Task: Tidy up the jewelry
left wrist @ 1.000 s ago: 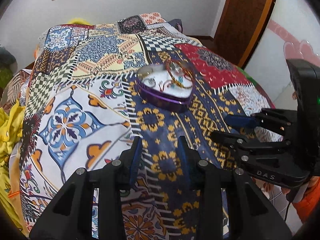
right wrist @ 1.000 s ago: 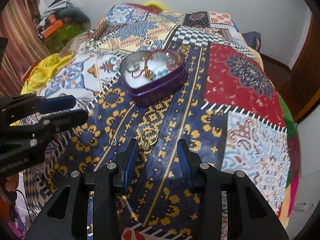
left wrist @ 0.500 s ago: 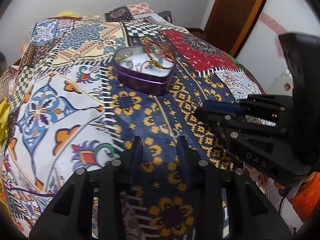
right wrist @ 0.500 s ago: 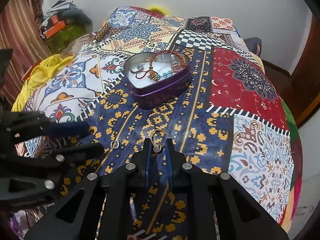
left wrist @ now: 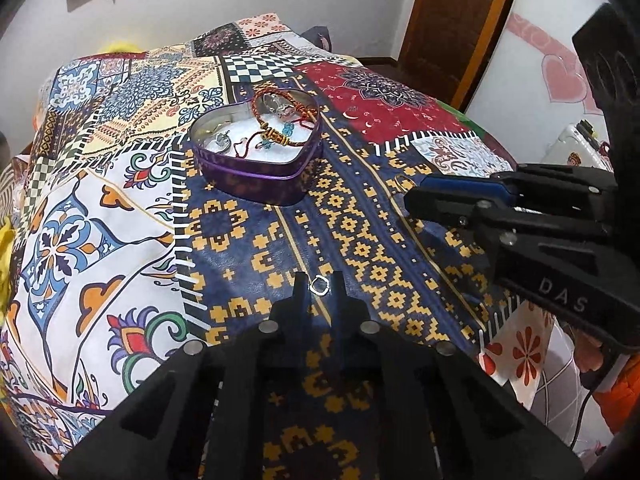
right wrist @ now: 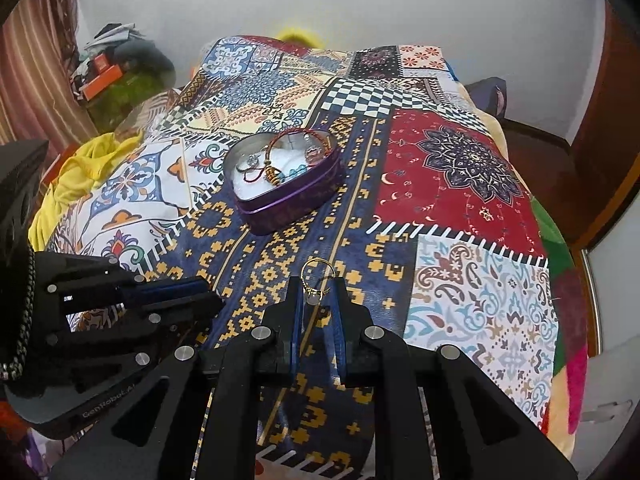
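Your left gripper [left wrist: 319,285] has just closed on the small silver ring [left wrist: 319,284] and your right gripper [right wrist: 318,292] pinches the gold ring [right wrist: 316,280], so either thin ring could slip out on the way to the heart-shaped tin [right wrist: 294,204].

Both wrist views are pitched steeply down, close over the bed [left wrist: 120,208]; heart tin [left wrist: 256,152] shared at 12 o'clock.

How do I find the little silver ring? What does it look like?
Find the purple heart-shaped tin on the patchwork bedspread. Come nearer along the navy-and-yellow stripe to the left gripper. The silver ring between its fingertips is tiny and plain, unlike the gold ring.
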`<state>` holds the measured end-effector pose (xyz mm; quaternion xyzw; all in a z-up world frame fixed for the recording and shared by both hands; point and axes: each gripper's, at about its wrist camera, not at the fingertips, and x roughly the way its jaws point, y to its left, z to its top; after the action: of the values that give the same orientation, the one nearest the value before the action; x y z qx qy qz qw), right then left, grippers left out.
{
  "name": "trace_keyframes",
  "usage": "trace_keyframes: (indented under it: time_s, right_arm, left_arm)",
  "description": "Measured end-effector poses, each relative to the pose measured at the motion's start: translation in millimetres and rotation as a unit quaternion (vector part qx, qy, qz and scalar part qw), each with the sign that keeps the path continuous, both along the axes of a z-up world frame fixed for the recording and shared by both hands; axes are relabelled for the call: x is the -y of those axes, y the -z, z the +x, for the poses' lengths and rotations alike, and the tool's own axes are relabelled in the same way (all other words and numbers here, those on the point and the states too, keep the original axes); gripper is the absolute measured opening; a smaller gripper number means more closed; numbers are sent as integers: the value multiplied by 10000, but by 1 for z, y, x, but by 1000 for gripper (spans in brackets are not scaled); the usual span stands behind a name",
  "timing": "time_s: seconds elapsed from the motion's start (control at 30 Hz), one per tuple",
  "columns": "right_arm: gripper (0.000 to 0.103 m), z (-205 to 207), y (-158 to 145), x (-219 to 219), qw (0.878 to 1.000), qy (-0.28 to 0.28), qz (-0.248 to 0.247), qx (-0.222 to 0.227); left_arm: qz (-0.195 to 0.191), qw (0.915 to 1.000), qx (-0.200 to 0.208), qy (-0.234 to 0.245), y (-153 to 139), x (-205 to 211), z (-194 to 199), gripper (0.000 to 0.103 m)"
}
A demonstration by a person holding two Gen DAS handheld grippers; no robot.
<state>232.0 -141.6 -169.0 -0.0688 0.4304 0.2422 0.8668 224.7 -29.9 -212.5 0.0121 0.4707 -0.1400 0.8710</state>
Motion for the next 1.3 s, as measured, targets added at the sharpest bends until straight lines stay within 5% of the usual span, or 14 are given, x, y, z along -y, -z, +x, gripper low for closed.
trace_keyframes:
  time_s: [0.87,1.3]
  right_arm:
    - [12,22,-51,-17,9971,-7,449,620]
    - [12,53,-41,-33,9973,-111,511,514]
  left_arm:
    - [-263,9936,965,-528,-71,-43,26,7]
    - [-380,9935,948,-499,-61,-45,58,7]
